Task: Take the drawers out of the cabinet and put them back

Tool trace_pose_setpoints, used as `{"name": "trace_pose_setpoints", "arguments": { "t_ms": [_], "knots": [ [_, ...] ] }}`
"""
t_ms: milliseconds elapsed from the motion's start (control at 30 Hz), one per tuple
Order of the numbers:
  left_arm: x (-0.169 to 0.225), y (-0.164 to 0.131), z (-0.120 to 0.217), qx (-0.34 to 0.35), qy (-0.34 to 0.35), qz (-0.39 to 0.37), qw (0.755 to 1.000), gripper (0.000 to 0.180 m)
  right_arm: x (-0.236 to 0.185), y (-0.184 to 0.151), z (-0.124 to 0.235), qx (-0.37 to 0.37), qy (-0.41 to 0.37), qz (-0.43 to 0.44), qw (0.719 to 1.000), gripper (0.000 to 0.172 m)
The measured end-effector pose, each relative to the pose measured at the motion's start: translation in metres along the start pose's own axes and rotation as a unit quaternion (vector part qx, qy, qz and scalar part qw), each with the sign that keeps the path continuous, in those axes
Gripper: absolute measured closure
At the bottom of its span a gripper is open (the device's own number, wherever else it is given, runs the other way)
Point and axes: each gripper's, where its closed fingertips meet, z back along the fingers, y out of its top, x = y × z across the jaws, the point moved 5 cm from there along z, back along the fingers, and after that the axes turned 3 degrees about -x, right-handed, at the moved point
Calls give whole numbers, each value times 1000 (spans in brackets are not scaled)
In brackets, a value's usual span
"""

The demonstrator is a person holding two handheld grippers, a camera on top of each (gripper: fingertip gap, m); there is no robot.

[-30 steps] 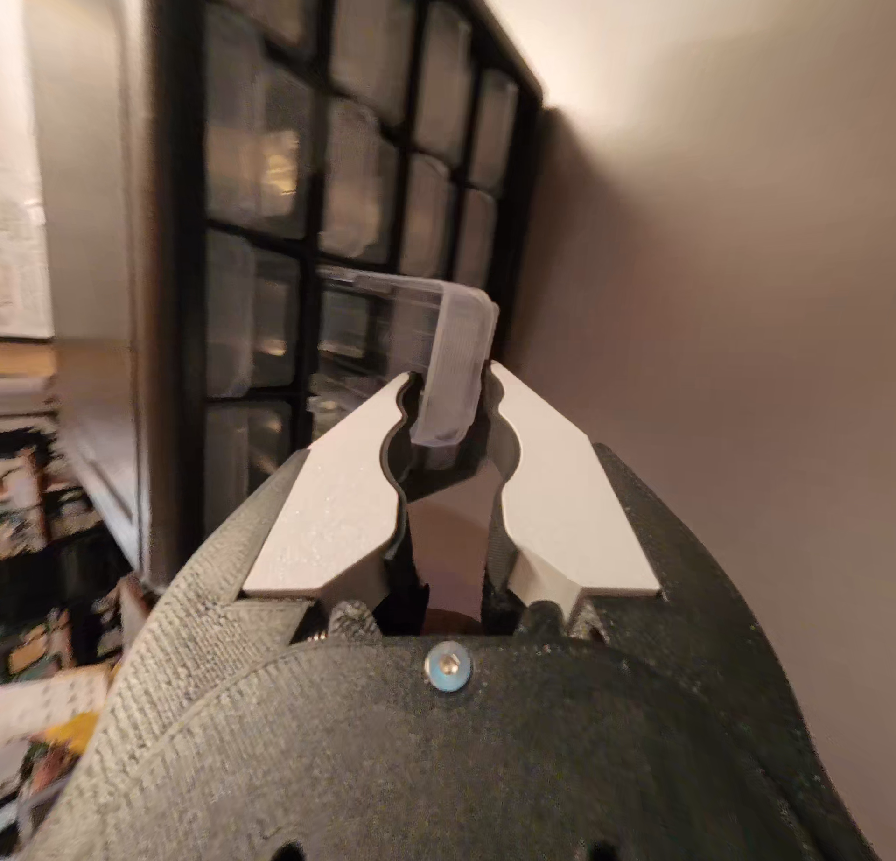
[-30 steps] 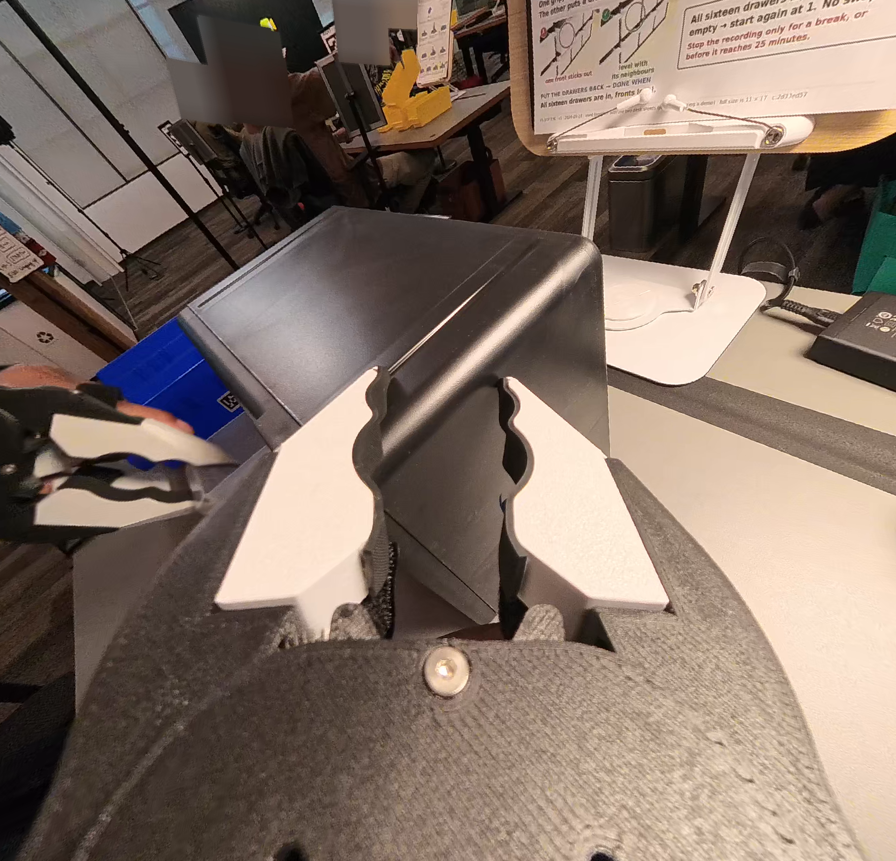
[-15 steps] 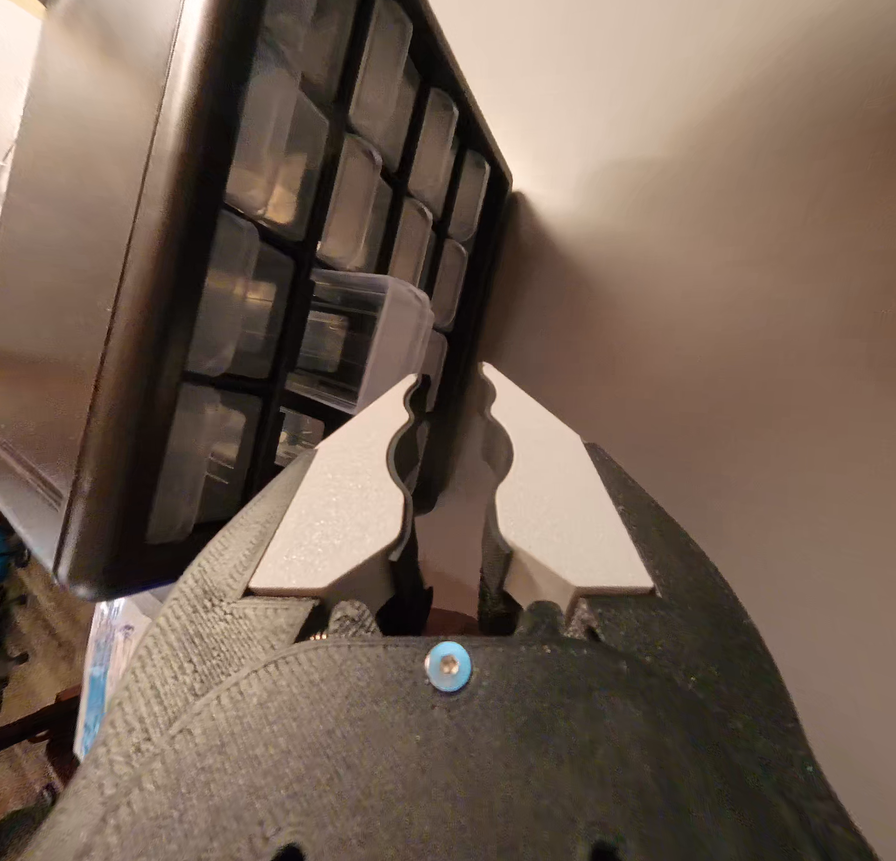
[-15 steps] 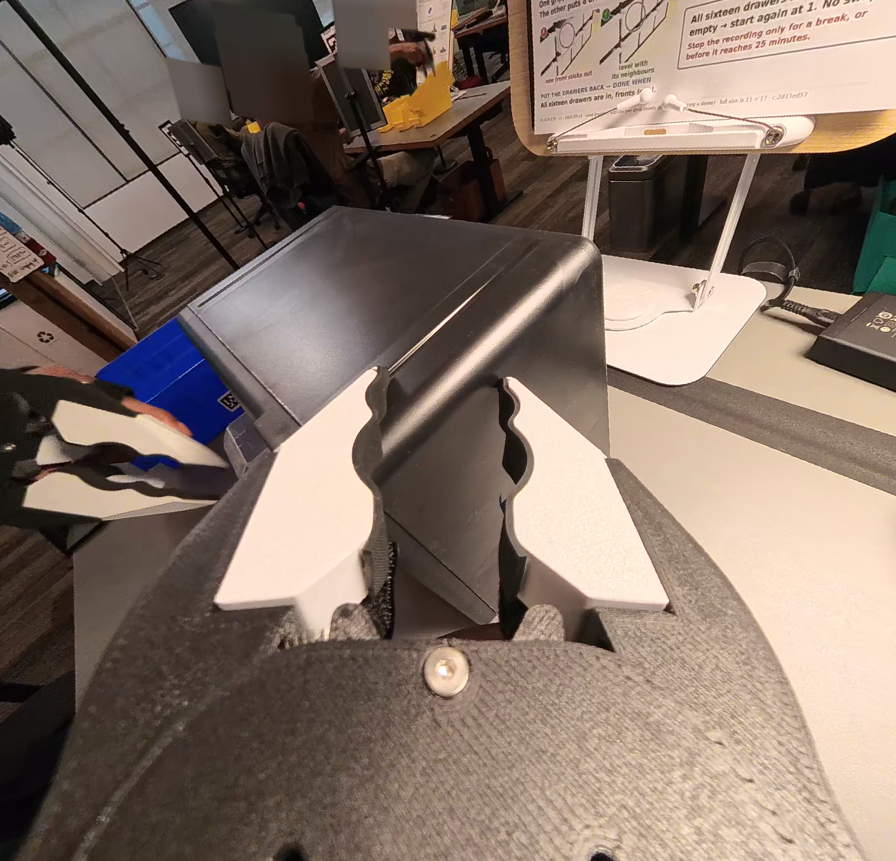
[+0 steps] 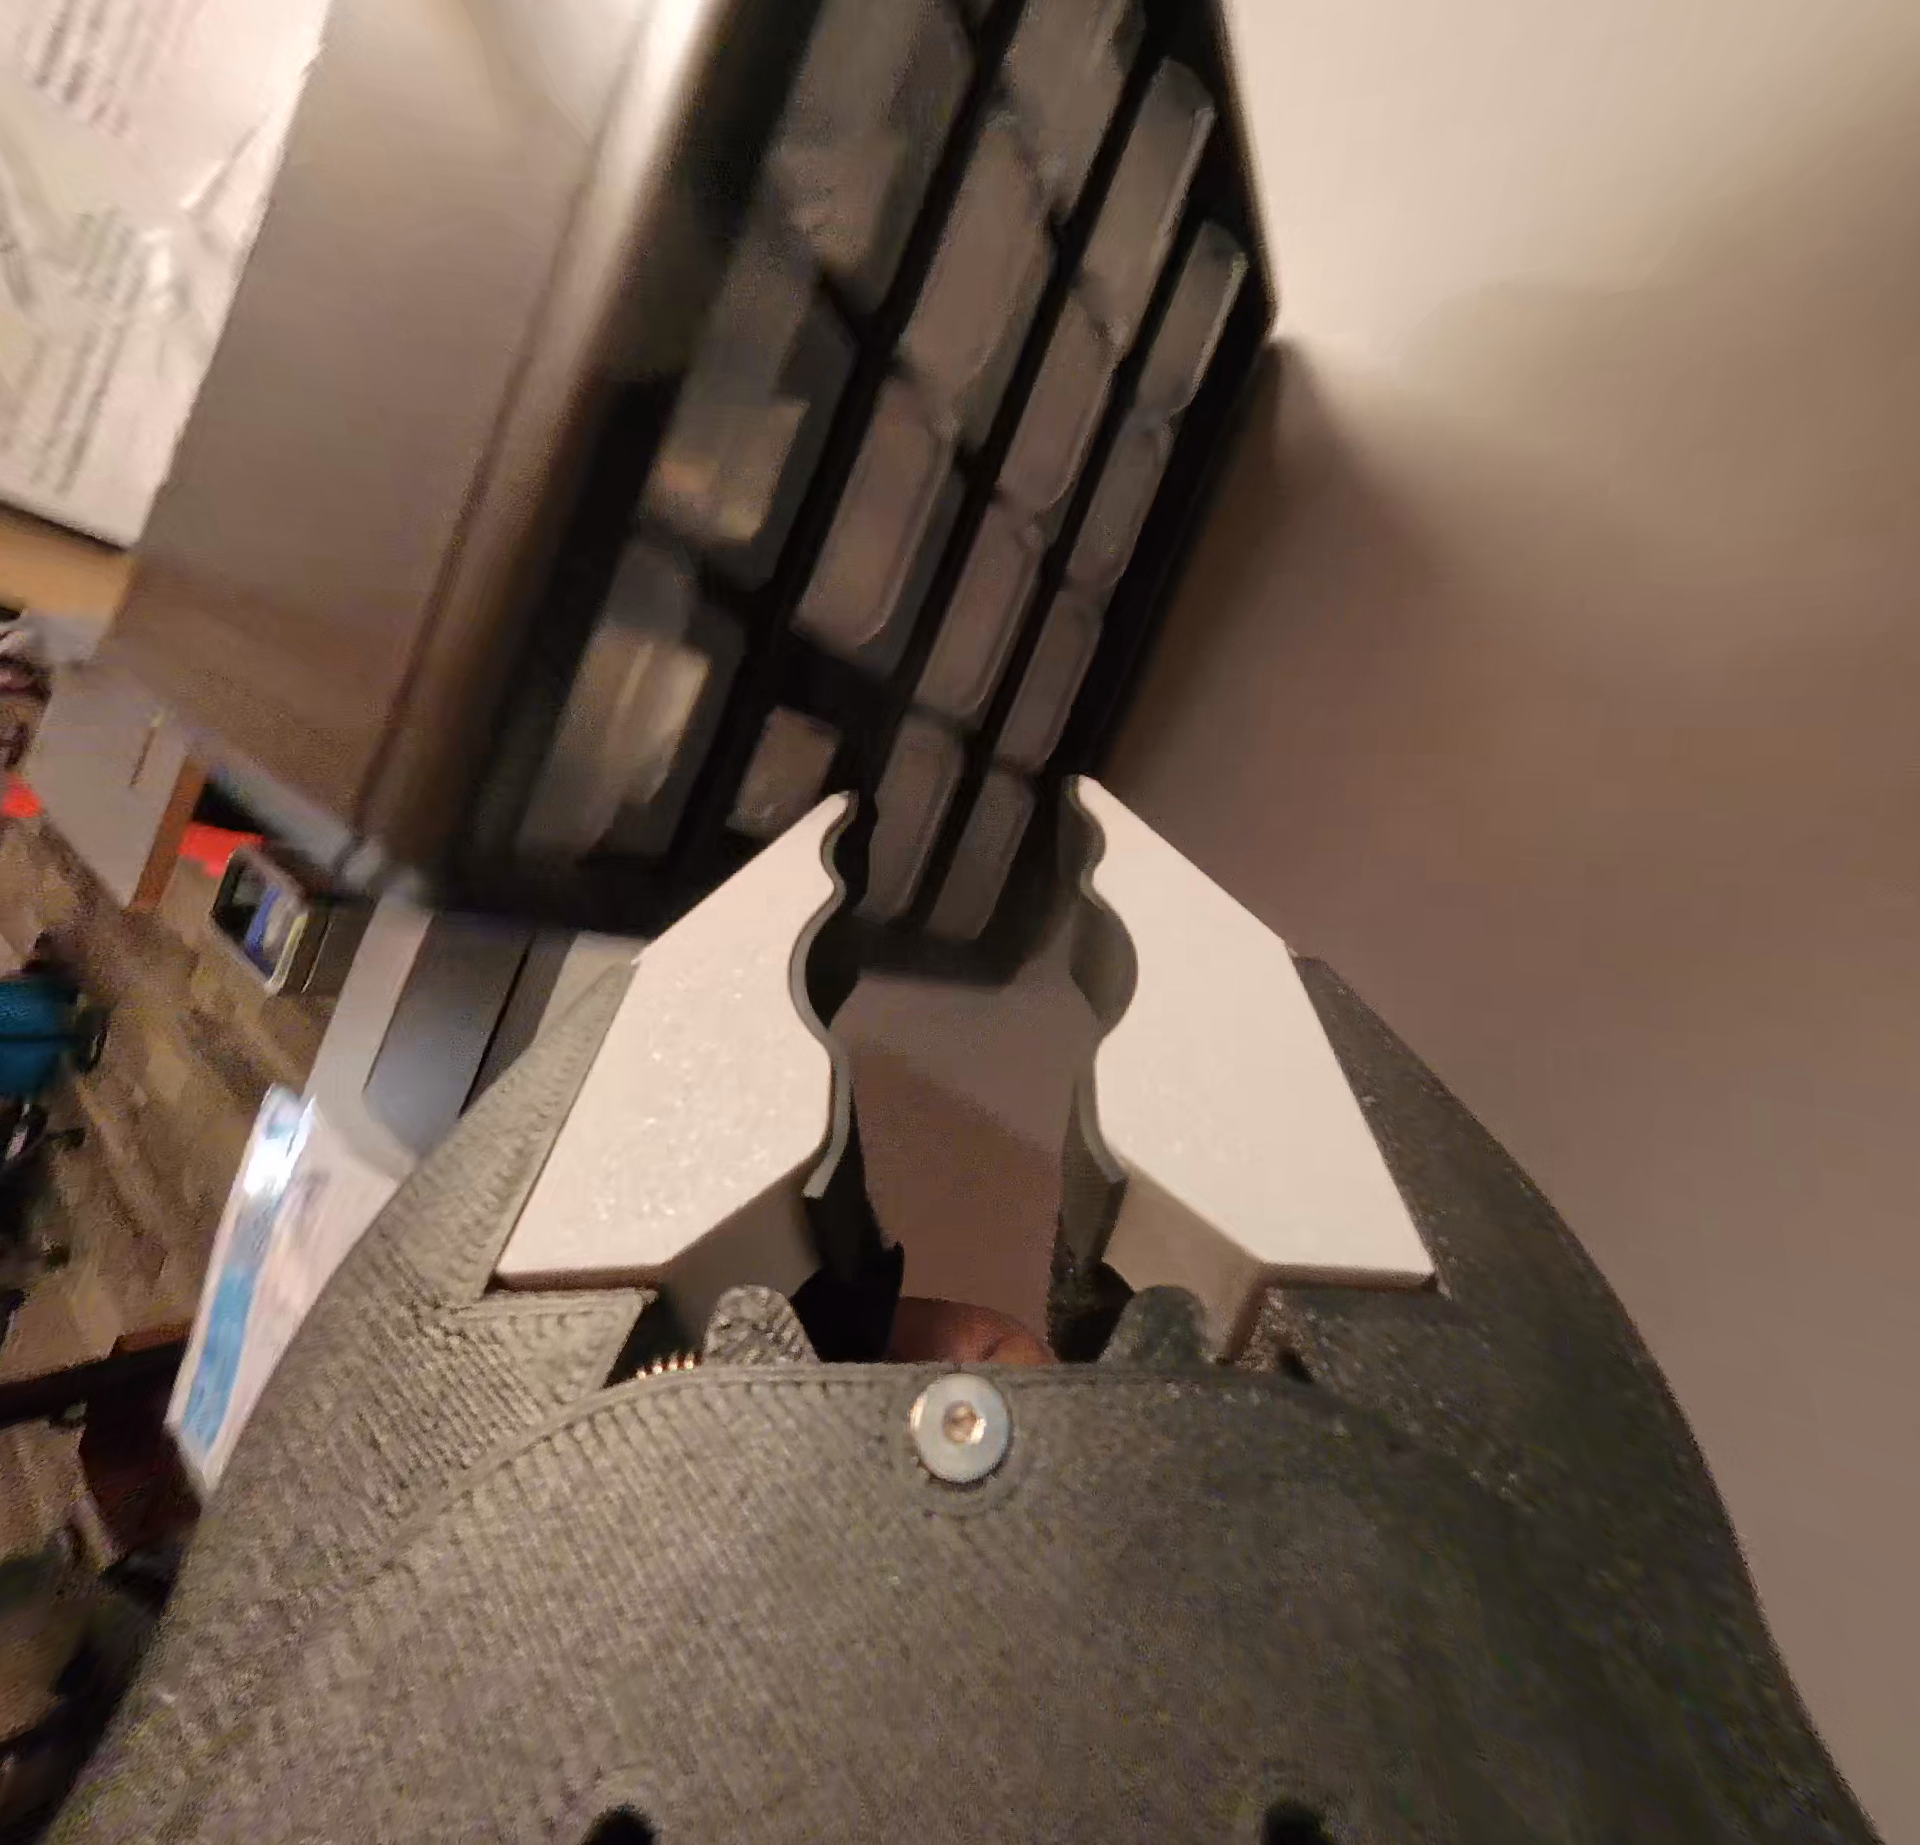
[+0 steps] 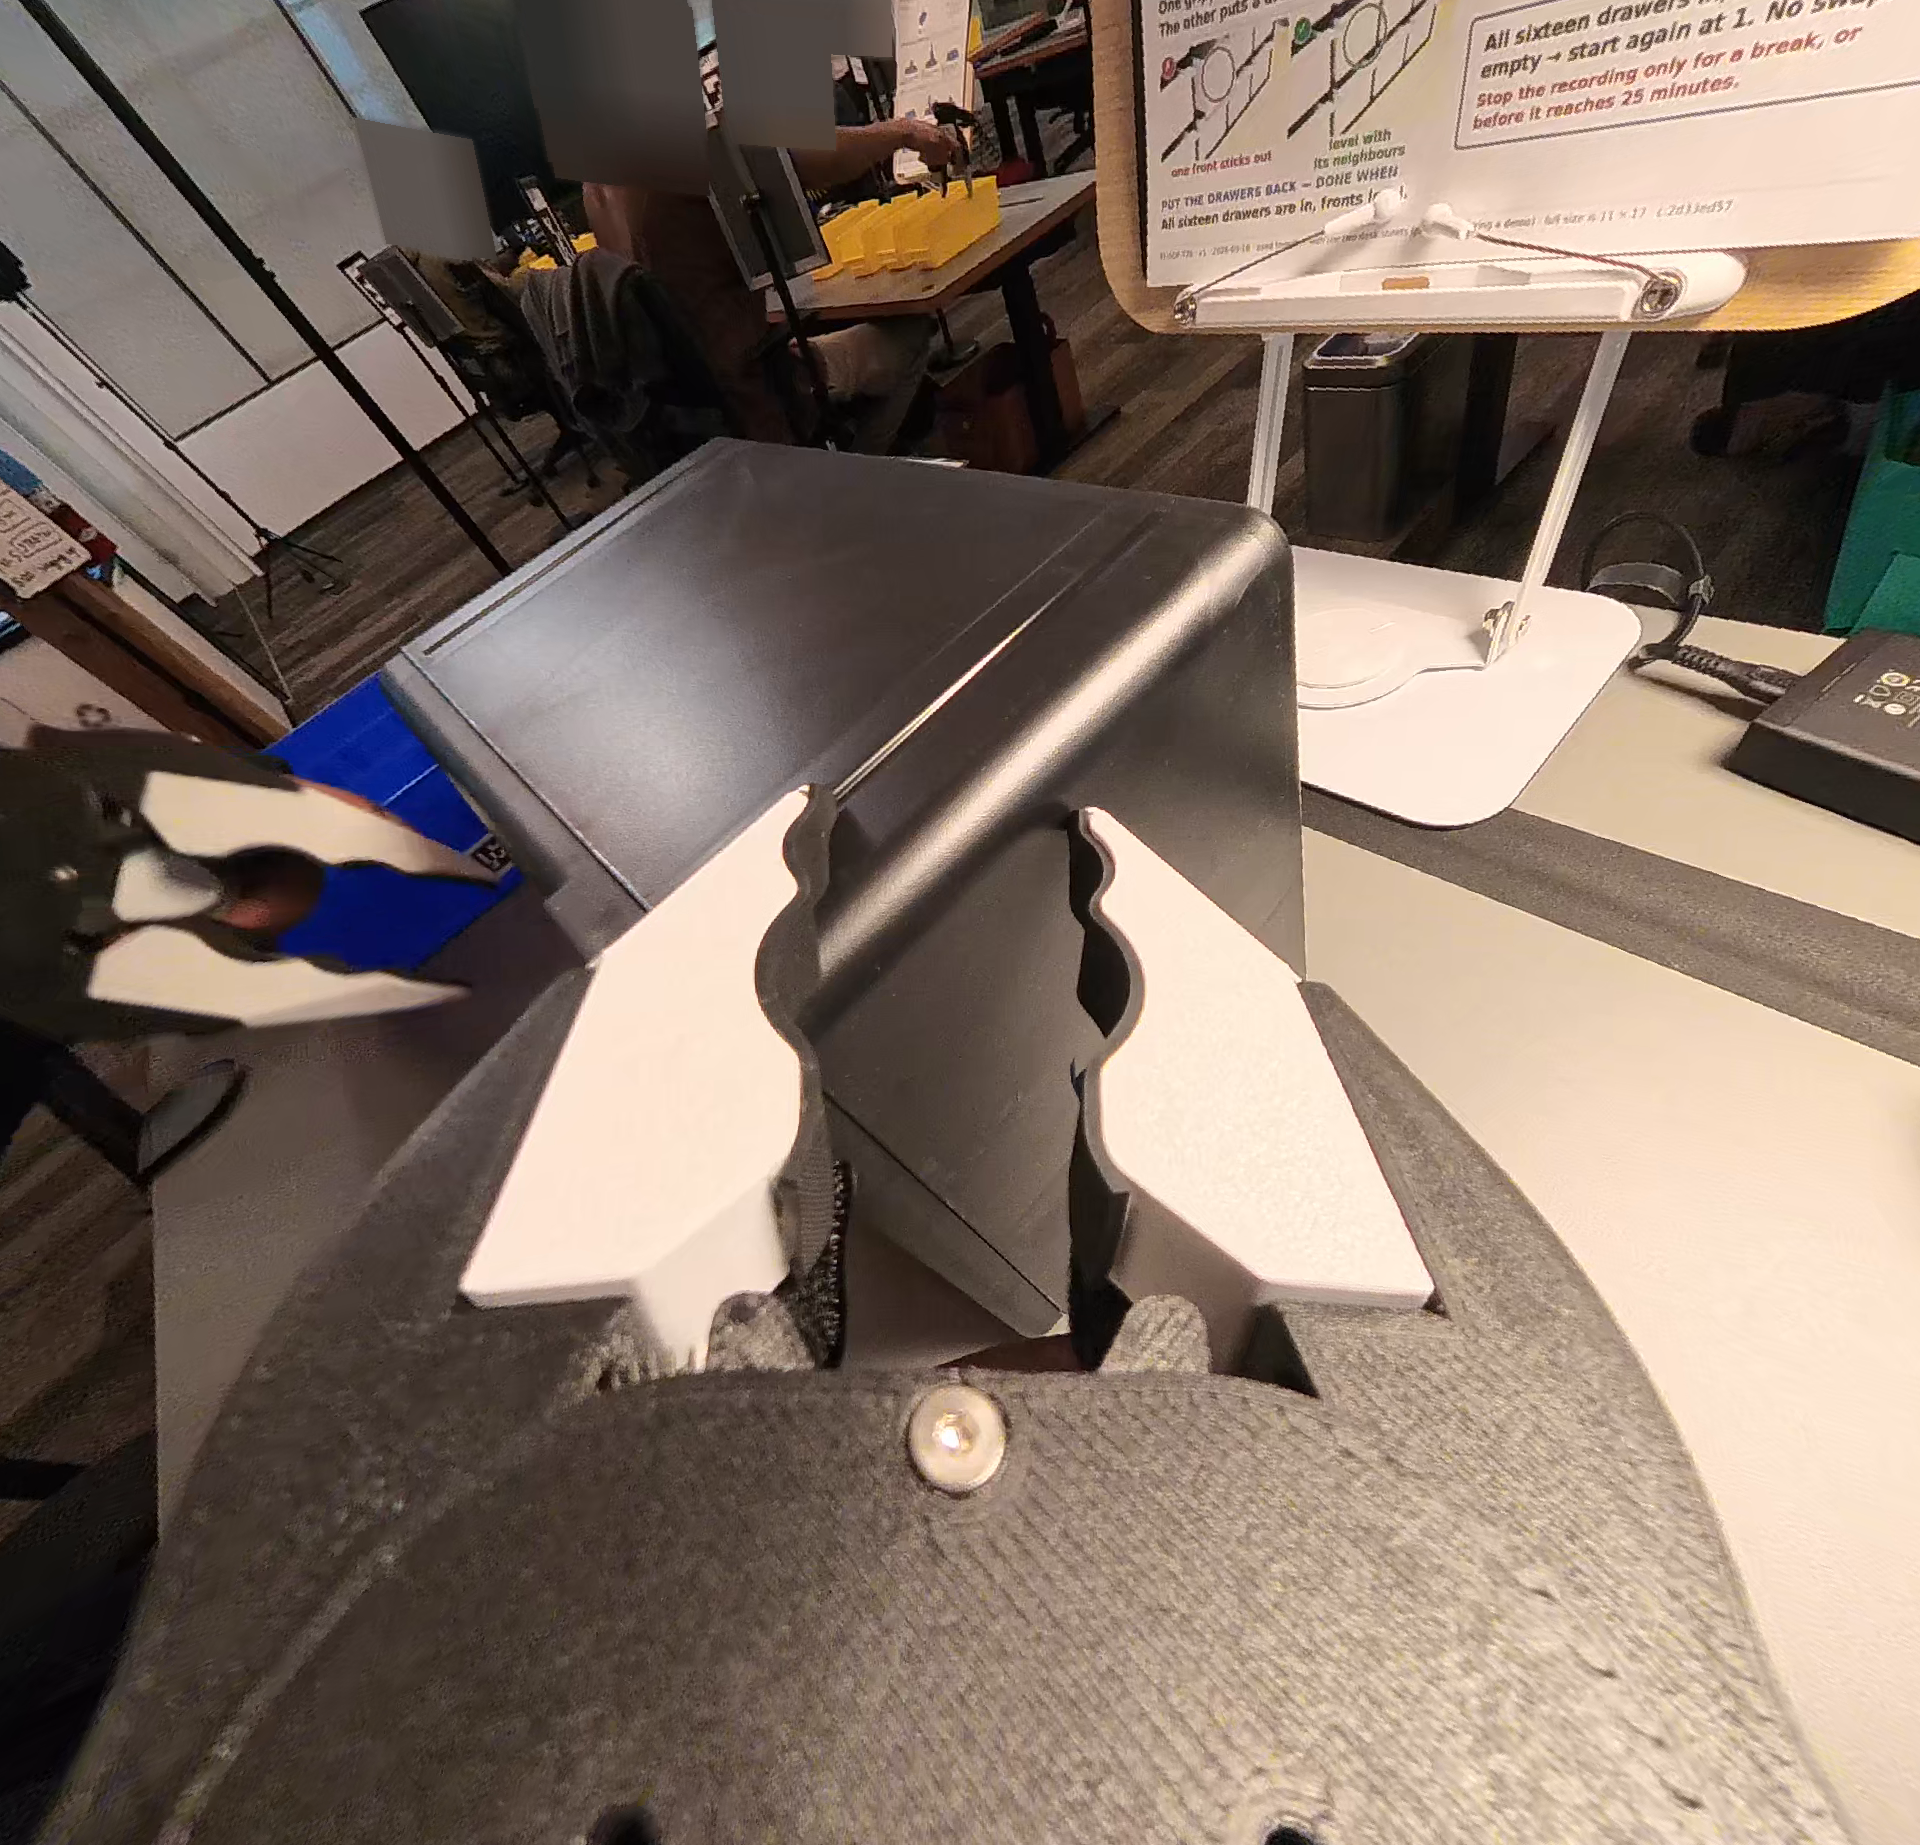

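Looking like an open-plan office or lab: desks [image 6: 987, 237] and a seated person [image 6: 748, 268] sitting at 11 o'clock, tripods [image 6: 260, 268] standing at 10, instruction board [image 6: 1507, 112] at 1.

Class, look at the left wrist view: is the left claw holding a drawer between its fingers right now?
No. The left claw stands open with nothing between its fingers, and the drawers sit in the black cabinet beyond it.
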Motion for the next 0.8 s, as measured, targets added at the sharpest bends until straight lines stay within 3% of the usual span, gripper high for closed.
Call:
{"name": "trace_pose_setpoints", "arguments": {
  "t_ms": [167,300,533,733,800],
  "knots": [
    [-60,-68,61,-50,58,46,996,136,0,0,0,1,1,0,1000,123],
    [-100,-144,81,-92,58,113,988,129,1,0,0,0,1,2,1000,122],
    [-136,-273,58,-203,71,191,958,122,0,0,0,0,-4,10,1000,123],
    [-134,-323,24,-293,43,164,941,125,0,0,0,0,-1,15,1000,123],
    [-132,-331,18,-314,34,149,937,142,0,0,0,0,-2,15,1000,123]
  ]
}}
